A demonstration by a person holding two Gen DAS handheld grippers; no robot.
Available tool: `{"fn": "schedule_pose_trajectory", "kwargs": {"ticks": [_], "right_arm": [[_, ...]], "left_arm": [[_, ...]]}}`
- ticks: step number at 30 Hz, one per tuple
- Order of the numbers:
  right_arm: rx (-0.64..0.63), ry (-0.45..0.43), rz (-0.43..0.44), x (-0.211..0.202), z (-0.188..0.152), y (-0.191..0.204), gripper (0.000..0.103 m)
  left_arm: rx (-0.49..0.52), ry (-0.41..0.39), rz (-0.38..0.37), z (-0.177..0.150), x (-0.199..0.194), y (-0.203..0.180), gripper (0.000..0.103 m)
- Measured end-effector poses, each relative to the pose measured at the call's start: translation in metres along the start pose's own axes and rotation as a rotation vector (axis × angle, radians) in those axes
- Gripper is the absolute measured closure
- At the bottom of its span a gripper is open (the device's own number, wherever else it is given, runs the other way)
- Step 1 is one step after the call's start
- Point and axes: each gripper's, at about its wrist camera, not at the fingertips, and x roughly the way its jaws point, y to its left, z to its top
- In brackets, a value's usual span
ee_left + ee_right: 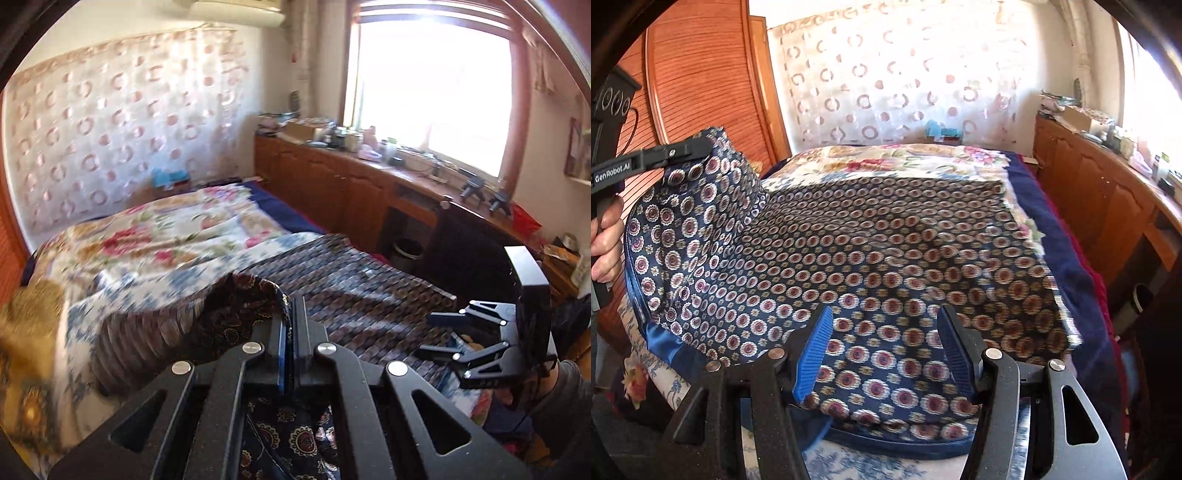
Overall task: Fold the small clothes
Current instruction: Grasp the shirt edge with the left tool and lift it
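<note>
L gripper jaws clamped on patterned garment corner; R gripper jaws apart, edges motion-blurred.

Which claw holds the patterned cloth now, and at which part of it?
The left claw is shut on the patterned garment, pinching a lifted edge at one corner. The right claw is open above it and holds nothing.

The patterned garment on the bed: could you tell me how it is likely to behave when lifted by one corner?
The patterned garment is probably floppy: its corner pinched by the left gripper drapes in a soft cone. It looks thin and light, possibly slippery, given the satin-like blue hem.
</note>
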Motion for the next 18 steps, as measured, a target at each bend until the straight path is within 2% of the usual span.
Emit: {"fn": "schedule_pose_trajectory", "kwargs": {"ticks": [8, 14, 15, 16, 18], "right_arm": [[0.037, -0.044, -0.041, -0.028, -0.010, -0.007, 0.042], [0.043, -0.045, -0.054, -0.030, -0.017, -0.009, 0.042], [0.044, -0.044, -0.056, -0.028, -0.015, -0.007, 0.042], [0.046, -0.043, -0.056, -0.028, -0.015, -0.006, 0.042], [0.050, -0.043, -0.059, -0.028, -0.013, -0.008, 0.042]], "left_arm": [[0.077, 0.018, -0.085, 0.034, 0.030, -0.053, 0.100], [0.092, 0.055, -0.075, 0.032, 0.045, -0.064, 0.098], [0.098, 0.061, -0.068, 0.030, 0.047, -0.063, 0.090], [0.099, 0.069, -0.065, 0.028, 0.047, -0.062, 0.076], [0.095, 0.068, -0.067, 0.024, 0.045, -0.056, 0.060]]}}
